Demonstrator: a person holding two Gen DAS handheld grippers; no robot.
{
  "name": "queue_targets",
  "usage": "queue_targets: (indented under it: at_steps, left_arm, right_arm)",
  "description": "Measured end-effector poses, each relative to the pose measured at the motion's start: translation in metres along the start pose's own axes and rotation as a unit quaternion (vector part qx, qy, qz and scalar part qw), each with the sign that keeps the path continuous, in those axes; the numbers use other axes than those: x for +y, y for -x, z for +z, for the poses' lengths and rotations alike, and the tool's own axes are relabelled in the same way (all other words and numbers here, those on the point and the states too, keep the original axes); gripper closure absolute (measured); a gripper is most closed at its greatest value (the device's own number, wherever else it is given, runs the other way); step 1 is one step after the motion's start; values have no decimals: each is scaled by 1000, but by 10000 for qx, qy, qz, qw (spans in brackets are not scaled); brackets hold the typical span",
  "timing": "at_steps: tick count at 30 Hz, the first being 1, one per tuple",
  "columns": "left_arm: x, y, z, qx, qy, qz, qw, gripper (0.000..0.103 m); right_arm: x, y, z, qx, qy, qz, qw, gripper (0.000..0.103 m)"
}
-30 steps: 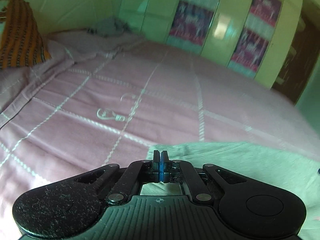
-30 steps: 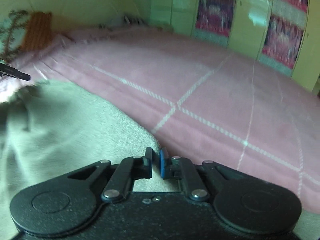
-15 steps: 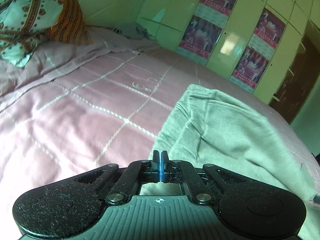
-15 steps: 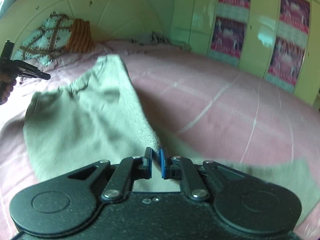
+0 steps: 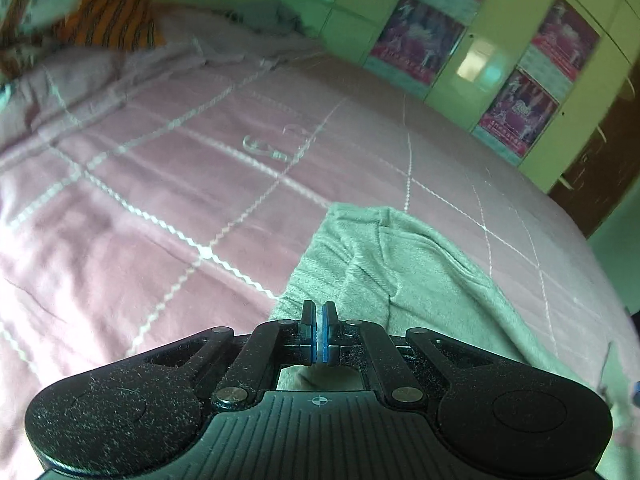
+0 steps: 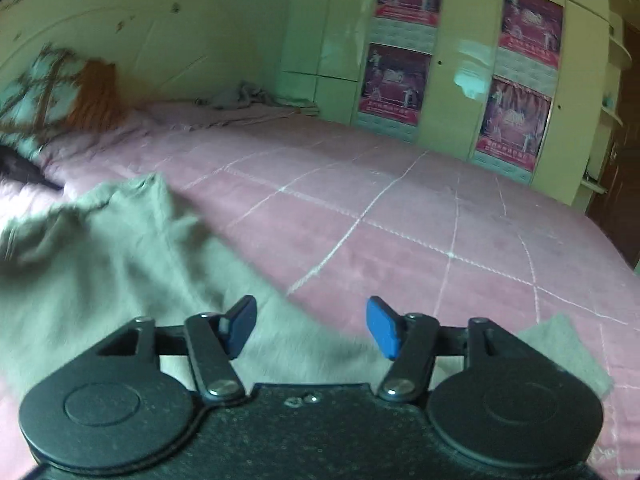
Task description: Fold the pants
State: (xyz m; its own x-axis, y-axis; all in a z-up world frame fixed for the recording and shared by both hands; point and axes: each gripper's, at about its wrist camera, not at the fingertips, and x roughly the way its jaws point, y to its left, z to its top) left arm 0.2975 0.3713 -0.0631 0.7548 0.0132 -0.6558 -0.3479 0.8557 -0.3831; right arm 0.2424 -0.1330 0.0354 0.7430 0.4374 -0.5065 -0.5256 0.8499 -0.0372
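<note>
One pair of grey-green pants (image 6: 120,264) lies under and ahead of the fingers. One pink bedspread (image 6: 400,216) stretches beyond them. Four posters (image 6: 394,80) hang far ahead on the wardrobe doors, one patterned pillow (image 6: 52,92) far left, and one clear hanger (image 5: 266,148) ahead.

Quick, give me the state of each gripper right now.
Left gripper: shut; whether it pinches the grey-green pants cannot be told.
Right gripper: open, jaws just opened, nothing between the pads.
</note>
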Motion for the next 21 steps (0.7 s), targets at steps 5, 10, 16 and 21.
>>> queue_targets:
  at_steps: [5, 10, 16, 21]
  left_arm:
    - [4, -11, 3, 38, -140, 125, 9998, 103]
    - [8, -27, 14, 85, -114, 86, 9999, 103]
    - [-11, -60, 50, 310, 291, -430, 9982, 103]
    - [-39, -98, 74, 607, 828, -684, 9924, 101]
  right_arm:
    - [-10, -42, 20, 268, -184, -46, 9995, 78]
    - [-9, -63, 6, 390, -111, -208, 9990, 75]
    - [-36, -67, 4, 432, -566, -927, 9931, 69]
    - [-81, -67, -5, 572, -1401, -1697, 9738, 64]
